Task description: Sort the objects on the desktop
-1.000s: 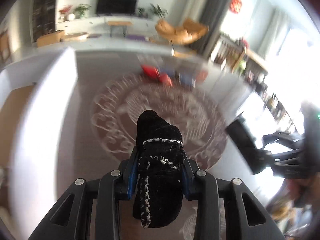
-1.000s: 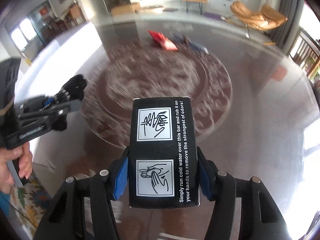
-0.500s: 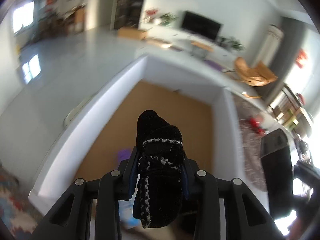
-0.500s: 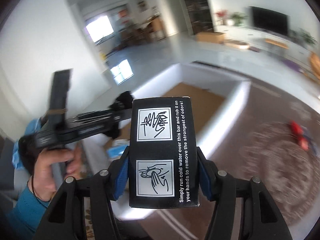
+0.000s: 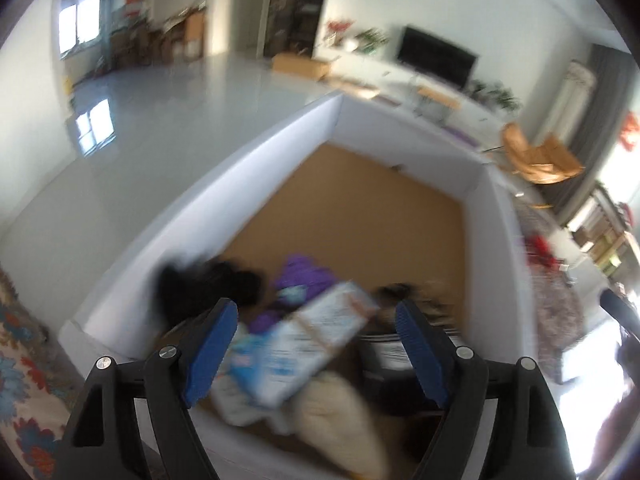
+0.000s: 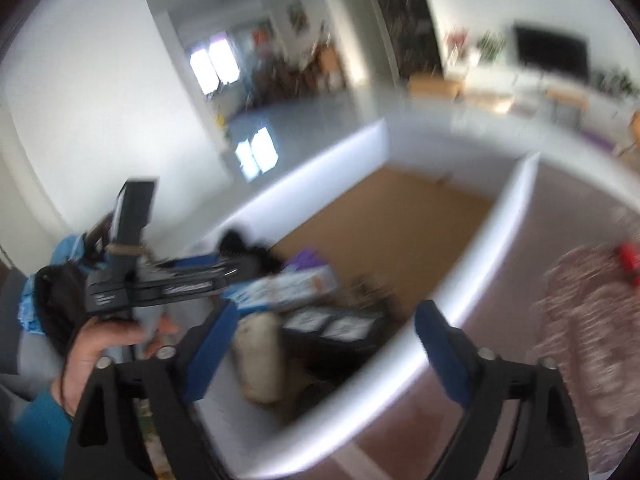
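Desktop objects lie heaped at the near end of a white-walled bin point(image 5: 256, 152) with a brown cardboard floor. Left gripper point(image 5: 316, 344): blue-padded jaws opening, nothing pressed between them; through the gap shows a pale blue-and-white printed box point(image 5: 312, 340), tilted, resting on the pile. A black knitted item point(image 5: 208, 284), blurred, sits beside the bin's left wall; a purple item point(image 5: 304, 272) lies just behind the printed box. Right gripper point(image 6: 324, 344): jaws opening and standing wide, pads free of any object. Below it a black box with white label panels point(image 6: 332, 328) lies in the bin, beside an upright cream-coloured object point(image 6: 260, 356). In the right wrist view a person's hand point(image 6: 96, 356) with a teal sleeve holds the left gripper's handle over the bin's near corner. Outside the bin's right wall, a patterned mat point(image 6: 592, 336) with red objects point(image 6: 628, 260) on it; these are too blurred to identify.
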The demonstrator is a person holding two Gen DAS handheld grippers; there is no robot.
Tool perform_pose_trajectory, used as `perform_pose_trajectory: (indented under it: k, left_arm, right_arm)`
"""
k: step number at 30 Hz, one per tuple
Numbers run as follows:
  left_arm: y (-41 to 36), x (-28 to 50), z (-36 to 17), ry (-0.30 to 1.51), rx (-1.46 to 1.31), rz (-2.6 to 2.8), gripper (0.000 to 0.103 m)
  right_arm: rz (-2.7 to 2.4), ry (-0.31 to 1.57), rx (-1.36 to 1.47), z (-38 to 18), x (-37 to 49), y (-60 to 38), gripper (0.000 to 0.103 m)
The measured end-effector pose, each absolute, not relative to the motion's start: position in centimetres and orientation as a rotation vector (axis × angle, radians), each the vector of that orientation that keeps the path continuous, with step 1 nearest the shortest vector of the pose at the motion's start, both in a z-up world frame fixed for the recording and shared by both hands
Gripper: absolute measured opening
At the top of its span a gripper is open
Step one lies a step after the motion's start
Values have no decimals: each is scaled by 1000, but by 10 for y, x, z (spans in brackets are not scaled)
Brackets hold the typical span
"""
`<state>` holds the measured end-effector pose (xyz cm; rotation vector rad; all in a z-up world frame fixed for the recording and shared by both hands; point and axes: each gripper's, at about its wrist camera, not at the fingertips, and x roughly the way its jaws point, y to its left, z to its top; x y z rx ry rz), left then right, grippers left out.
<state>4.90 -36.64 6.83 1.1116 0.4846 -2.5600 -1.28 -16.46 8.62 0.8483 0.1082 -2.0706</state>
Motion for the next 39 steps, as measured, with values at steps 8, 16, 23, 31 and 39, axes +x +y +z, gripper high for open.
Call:
perform_pose_trajectory:
  k: [8, 16, 23, 31, 39]
  left_arm:
    - [-197, 56, 93, 370, 1156, -2992, 103]
    - [-65, -6, -22, 162, 1565, -2916, 103]
    - [-27, -48, -64, -66, 1523, -2822, 103]
    - [-27, -83, -60, -34, 1476, -2809, 103]
    - [-27, -173, -56, -22, 1640, -2708, 103]
  right_arm:
    - [-2448, 303, 1106, -15, -56, 36, 103]
    - [-2620, 245, 1275, -48, -55, 168, 103]
    - [-2592, 198, 1336, -54, -65, 174, 103]
    - [-2592, 194, 1335, -54, -65, 172, 103]
    - [-2592, 194, 1335, -55, -68, 171, 103]
